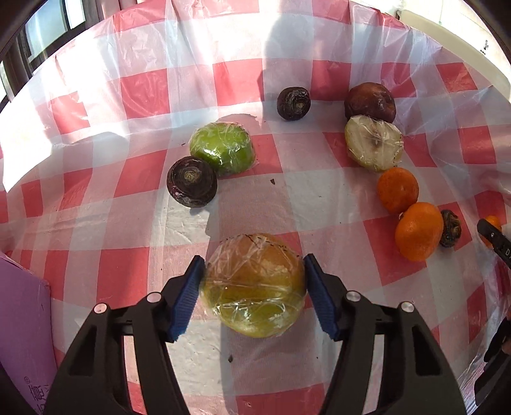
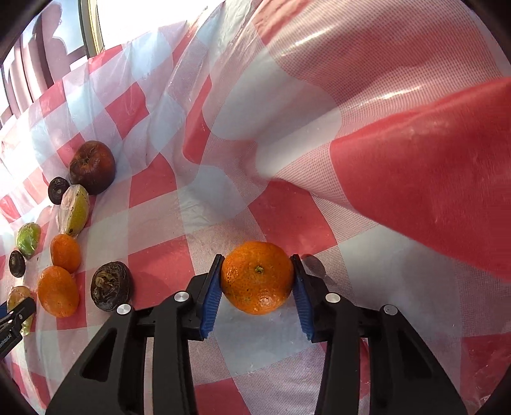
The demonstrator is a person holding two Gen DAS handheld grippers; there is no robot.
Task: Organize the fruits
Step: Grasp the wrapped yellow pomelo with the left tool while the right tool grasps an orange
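My left gripper (image 1: 254, 287) is shut on a plastic-wrapped yellow-green fruit (image 1: 254, 285), blue pads against both its sides, over the checked tablecloth (image 1: 319, 198). My right gripper (image 2: 257, 284) is shut on a mandarin (image 2: 257, 277). In the left wrist view a wrapped green fruit (image 1: 223, 147) lies beside a dark round fruit (image 1: 191, 182); another dark one (image 1: 293, 103) lies farther back. At the right stand a brown apple (image 1: 370, 102), a wrapped pale half fruit (image 1: 373, 143), two mandarins (image 1: 397, 190) (image 1: 418, 235) and a small dark fruit (image 1: 450, 228).
A purple box (image 1: 22, 319) stands at the left edge. In the right wrist view the tablecloth rises in a steep red-and-white fold (image 2: 399, 127) close on the right. A window (image 1: 48, 28) is behind the table. The right gripper's tip (image 1: 493, 237) shows at the left view's right edge.
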